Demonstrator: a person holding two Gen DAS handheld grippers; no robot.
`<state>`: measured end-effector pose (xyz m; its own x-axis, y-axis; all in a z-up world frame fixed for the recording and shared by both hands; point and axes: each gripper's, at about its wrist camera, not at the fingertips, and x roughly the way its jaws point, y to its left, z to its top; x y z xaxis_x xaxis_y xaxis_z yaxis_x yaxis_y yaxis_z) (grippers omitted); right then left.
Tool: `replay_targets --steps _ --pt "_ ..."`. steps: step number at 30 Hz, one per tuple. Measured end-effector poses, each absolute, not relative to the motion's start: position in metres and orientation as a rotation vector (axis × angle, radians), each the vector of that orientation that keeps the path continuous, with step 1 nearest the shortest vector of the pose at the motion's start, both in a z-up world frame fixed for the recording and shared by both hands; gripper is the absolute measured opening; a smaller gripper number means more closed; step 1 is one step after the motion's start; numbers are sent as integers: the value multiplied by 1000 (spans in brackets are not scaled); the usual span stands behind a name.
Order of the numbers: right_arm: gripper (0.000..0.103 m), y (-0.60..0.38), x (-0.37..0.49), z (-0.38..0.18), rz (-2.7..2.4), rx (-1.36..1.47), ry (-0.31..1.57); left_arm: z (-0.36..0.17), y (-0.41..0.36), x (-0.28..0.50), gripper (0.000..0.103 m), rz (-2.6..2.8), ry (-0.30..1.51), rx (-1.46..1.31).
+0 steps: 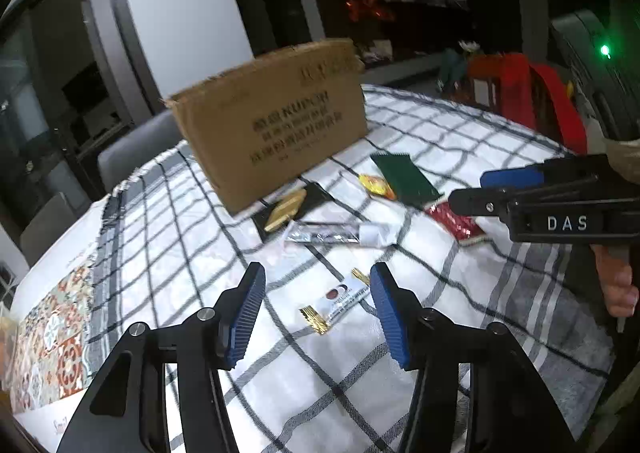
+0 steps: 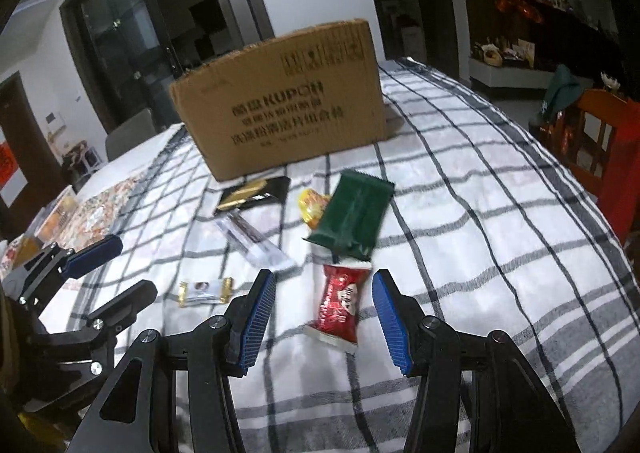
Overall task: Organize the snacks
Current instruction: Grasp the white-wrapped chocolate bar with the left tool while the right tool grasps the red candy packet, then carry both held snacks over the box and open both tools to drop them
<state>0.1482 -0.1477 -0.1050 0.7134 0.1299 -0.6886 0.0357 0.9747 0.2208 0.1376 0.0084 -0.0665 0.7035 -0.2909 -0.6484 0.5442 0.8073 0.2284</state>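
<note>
Several snacks lie on a checked tablecloth before a cardboard box [image 1: 272, 121] [image 2: 280, 101]. My left gripper [image 1: 318, 317] is open above a small white candy with gold ends [image 1: 336, 303] [image 2: 206, 291]. My right gripper [image 2: 324, 317] is open around a red snack packet [image 2: 340, 303] [image 1: 454, 221] without touching it; it also shows in the left wrist view [image 1: 472, 191]. Beyond lie a green packet [image 2: 354, 215] [image 1: 406, 179], a yellow-orange candy [image 2: 312, 205] [image 1: 376, 185], a clear long wrapper [image 2: 254, 241] [image 1: 340, 235] and a black-gold packet [image 2: 254, 193] [image 1: 286, 207].
A red chair [image 2: 608, 141] [image 1: 532, 93] stands at the table's right side. A patterned mat [image 1: 56, 329] lies at the left edge of the table. Grey chairs [image 1: 132, 149] stand behind the box. My left gripper appears at the left of the right wrist view [image 2: 116, 265].
</note>
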Motion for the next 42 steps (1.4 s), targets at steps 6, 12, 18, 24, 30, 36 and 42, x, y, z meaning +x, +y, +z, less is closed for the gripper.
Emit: replay_targets --steps 6,12,18,24,30,36,42 --pt "51 -146 157 -119 47 221 818 -86 3 150 49 -530 694 468" --pt "49 -146 161 -125 34 214 837 -94 1 157 49 -549 704 482" --pt "43 -147 166 -130 28 213 849 -105 -2 166 48 -569 745 477" --pt "40 -146 170 -132 28 215 853 -112 -1 177 43 -579 800 437" --pt "31 -146 173 -133 35 225 864 -112 0 178 24 -570 837 391" --pt "26 -148 173 -134 39 224 862 -100 0 177 21 -530 836 335" --pt "24 -147 168 -129 48 212 845 -90 -4 173 20 -518 832 286"
